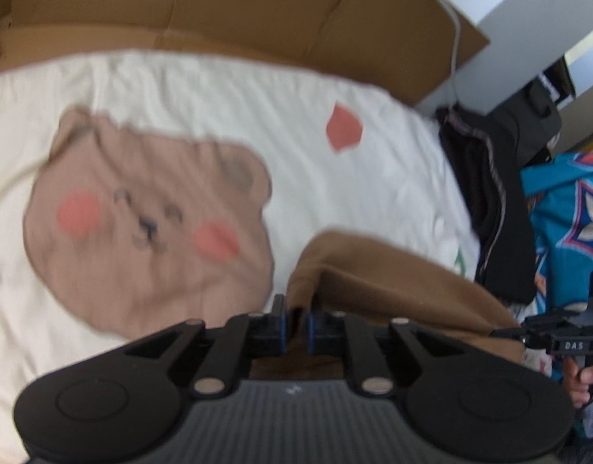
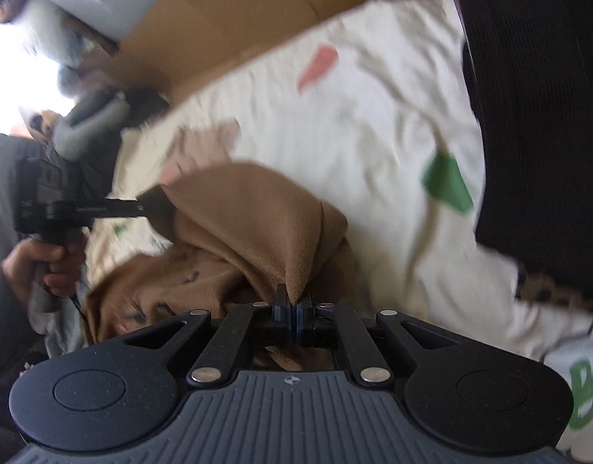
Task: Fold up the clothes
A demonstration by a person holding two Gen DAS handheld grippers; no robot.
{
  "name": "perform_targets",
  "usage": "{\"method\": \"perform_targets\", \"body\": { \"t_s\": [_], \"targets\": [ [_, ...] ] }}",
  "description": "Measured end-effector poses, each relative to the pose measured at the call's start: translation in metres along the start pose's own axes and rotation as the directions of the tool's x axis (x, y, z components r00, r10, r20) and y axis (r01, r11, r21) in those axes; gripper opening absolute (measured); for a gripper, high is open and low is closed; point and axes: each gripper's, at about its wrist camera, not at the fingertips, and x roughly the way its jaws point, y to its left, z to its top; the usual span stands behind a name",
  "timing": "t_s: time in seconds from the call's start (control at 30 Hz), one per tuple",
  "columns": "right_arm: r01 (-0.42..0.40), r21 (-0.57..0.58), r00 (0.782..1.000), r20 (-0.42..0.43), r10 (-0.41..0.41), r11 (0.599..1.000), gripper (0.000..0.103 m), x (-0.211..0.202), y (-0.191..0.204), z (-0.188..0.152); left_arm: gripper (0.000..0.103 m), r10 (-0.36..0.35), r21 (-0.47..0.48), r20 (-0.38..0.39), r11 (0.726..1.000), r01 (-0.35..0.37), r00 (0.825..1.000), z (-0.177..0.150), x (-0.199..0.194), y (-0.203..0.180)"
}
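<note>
Rumpled brown fleece garment (image 2: pixel 253 228), one fold between right gripper (image 2: pixel 292 303) pads.

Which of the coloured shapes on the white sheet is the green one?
The green patch, seen from the right wrist, beside the dark clothing. The other shape is the pink petal further up the sheet, nearer the cardboard.

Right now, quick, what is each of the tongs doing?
Left tongs: slightly apart, brown garment between the pads; grip cannot be told.
Right tongs: shut on the brown garment.
</note>
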Motion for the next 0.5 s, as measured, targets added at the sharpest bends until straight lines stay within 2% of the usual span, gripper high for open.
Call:
{"method": "perform_targets", "body": {
  "t_s": [0.13, 0.27, 0.5],
  "targets": [
    [0.028, 0.004, 0.999, -0.040, -0.027, 1.000, 0.000, 0.008, -0.007, -0.016, 0.013, 0.008, -0.005, -0.017, 1.000, -0.008, 1.000, -0.024, 0.008, -0.005],
    [0.033, 0.015, 0.997, -0.075, -0.032, 0.999, 0.000, 0.008, -0.012, -0.027, 0.014, 0.001, -0.033, 0.004, 0.999, -0.001, 1.000, -0.039, 0.007, -0.011],
    [0.024, 0.030, 0.993, -0.113, -0.021, 0.999, 0.000, 0.002, -0.013, -0.043, 0.015, -0.015, -0.033, 0.027, 0.999, 0.016, 1.000, -0.066, -0.012, -0.025]
  ]
}}
